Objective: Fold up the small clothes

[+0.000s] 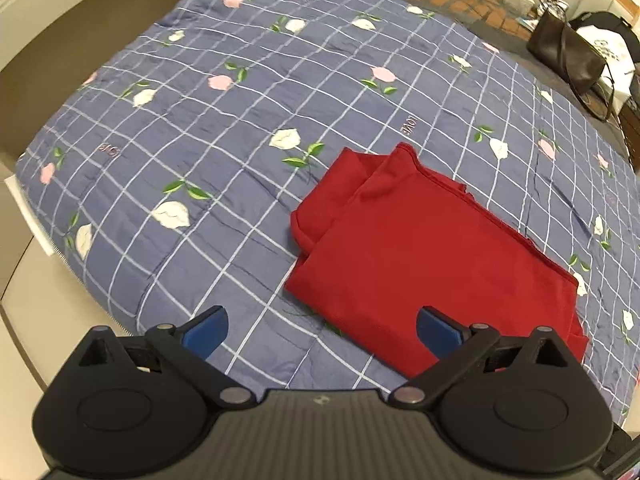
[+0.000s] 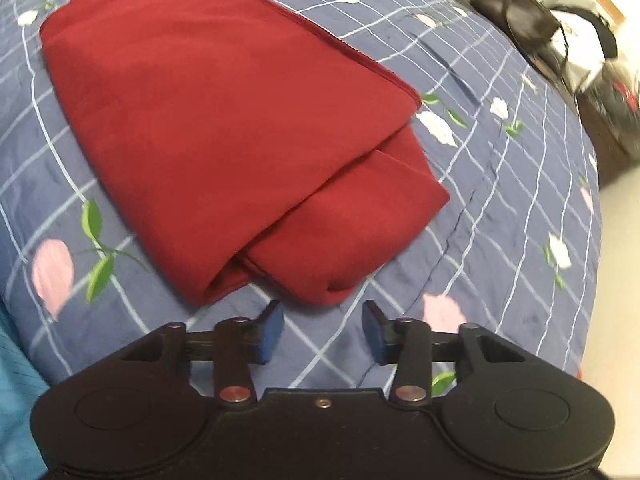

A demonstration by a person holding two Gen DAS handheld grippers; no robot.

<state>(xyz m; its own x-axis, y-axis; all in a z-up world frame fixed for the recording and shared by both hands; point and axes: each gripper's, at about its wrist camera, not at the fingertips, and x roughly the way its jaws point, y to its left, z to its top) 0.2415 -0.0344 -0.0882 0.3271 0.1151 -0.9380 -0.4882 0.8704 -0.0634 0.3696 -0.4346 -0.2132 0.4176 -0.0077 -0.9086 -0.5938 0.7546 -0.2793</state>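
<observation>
From the left wrist, a soft quilt (image 1: pixel 224 128) covers the bed, slate blue with a white grid and stitched pink and white flowers on green leaves. A red garment (image 1: pixel 424 256) lies folded on it, smooth matte cloth in a rough rectangle, with a loose flap doubled over at its far left corner and a thin hemmed edge along the right side. The left claw (image 1: pixel 322 330) hangs above the near edge of the quilt, its blue-padded fingers (image 1: pixel 206 334) spread wide apart and holding nothing; the garment sits just ahead and to the right, its near corner running under the right finger in this view. A dark leather bag (image 1: pixel 564 54) stands at the far right of the bed. From the right wrist, the same garment (image 2: pixel 224 120) fills the upper middle, slightly blurred, showing two rounded, stacked folds at its near end and a flat top layer. The right claw (image 2: pixel 323 330) is open too, a moderate gap between its blue pads (image 2: pixel 270 336), empty, with the nearest fold just beyond the tips and not touching them. The bag (image 2: pixel 516 14) shows at the top right.
</observation>
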